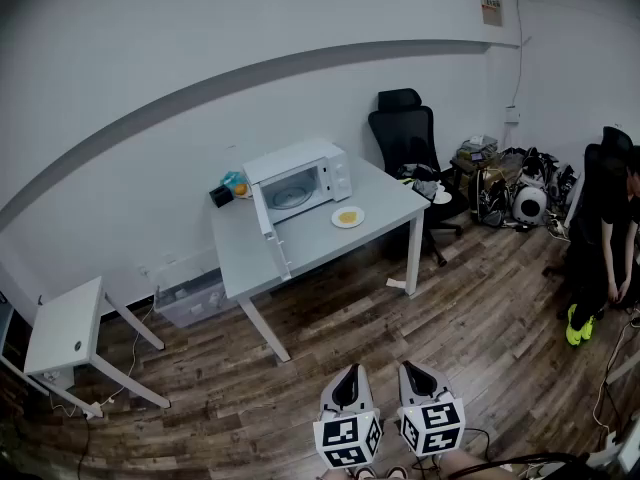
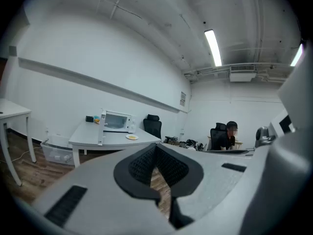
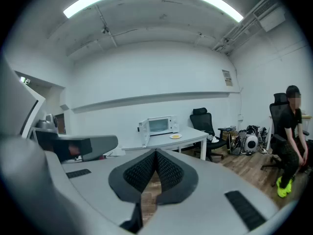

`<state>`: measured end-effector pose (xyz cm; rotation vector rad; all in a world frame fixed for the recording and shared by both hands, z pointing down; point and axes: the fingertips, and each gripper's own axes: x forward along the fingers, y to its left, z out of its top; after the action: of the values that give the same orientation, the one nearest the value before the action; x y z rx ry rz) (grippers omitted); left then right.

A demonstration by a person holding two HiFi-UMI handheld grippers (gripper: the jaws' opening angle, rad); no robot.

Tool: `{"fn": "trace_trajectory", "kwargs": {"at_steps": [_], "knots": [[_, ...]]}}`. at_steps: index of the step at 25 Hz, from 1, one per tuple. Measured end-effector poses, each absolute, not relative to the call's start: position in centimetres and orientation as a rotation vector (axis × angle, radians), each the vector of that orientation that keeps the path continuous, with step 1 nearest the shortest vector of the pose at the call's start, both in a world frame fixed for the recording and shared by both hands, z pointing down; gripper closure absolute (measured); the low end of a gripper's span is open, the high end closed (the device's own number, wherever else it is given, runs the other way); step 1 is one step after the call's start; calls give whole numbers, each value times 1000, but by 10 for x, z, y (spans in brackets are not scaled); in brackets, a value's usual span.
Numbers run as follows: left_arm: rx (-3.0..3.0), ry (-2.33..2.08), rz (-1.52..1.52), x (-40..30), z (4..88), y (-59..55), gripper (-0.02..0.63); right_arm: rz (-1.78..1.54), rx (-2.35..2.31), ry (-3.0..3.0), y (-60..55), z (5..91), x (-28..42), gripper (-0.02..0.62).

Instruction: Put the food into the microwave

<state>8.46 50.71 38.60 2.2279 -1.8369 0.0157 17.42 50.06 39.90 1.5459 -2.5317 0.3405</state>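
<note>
A white microwave [image 1: 300, 180] stands on a grey table [image 1: 300, 248] with its door [image 1: 272, 230] swung open toward the front. A white plate of yellow food [image 1: 348, 217] lies on the table to the right of the door. The microwave [image 2: 117, 122] and plate [image 2: 132, 137] show far off in the left gripper view, and the microwave [image 3: 160, 125] and plate [image 3: 175, 136] likewise in the right gripper view. My left gripper [image 1: 349, 380] and right gripper [image 1: 414, 374] hang side by side low at the frame's bottom, far from the table. Both are shut, pads together, holding nothing.
A black office chair [image 1: 410, 138] stands right of the table. A clear storage bin [image 1: 195, 298] sits under the table's left end. A small white side table [image 1: 70, 333] is at the left. A seated person [image 1: 605, 238] and floor clutter [image 1: 510, 188] are at the right.
</note>
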Motion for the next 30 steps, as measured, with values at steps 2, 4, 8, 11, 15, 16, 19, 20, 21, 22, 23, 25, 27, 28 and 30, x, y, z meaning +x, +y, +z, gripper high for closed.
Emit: {"fn": "trace_trajectory", "kwargs": {"at_steps": [2, 4, 8, 11, 15, 16, 19, 20, 21, 22, 23, 25, 27, 28, 30], "knots": [[2226, -1836, 19, 82, 386, 508, 604, 346, 1546, -2529, 502, 400, 172, 580], [2223, -1837, 20, 80, 387, 509, 604, 348, 1545, -2526, 504, 401, 170, 580], [2217, -1840, 23, 74, 386, 510, 604, 348, 1546, -2522, 505, 401, 166, 580], [2216, -1841, 26, 69, 387, 509, 604, 367, 1550, -2525, 503, 404, 162, 580], [2213, -1845, 37, 58, 391, 505, 604, 391, 1572, -2527, 499, 408, 154, 579], [2212, -1845, 40, 55, 391, 504, 604, 396, 1577, -2523, 497, 408, 152, 579], [2214, -1840, 50, 45, 392, 498, 604, 408, 1595, -2508, 490, 409, 144, 579], [2216, -1836, 53, 41, 393, 496, 604, 412, 1601, -2505, 488, 409, 141, 579], [2220, -1831, 56, 38, 393, 494, 604, 415, 1608, -2501, 486, 410, 139, 579], [2223, -1829, 58, 34, 394, 492, 604, 416, 1615, -2498, 484, 410, 137, 578], [2224, -1828, 58, 31, 394, 490, 604, 418, 1621, -2493, 482, 412, 136, 578], [2221, -1829, 56, 25, 396, 485, 604, 424, 1629, -2481, 478, 415, 135, 578], [2219, -1823, 62, 23, 398, 482, 604, 435, 1636, -2464, 474, 419, 135, 578], [2220, -1820, 68, 21, 400, 480, 604, 443, 1639, -2457, 471, 421, 136, 578], [2218, -1817, 77, 17, 402, 475, 604, 458, 1638, -2448, 465, 423, 133, 579]]}}
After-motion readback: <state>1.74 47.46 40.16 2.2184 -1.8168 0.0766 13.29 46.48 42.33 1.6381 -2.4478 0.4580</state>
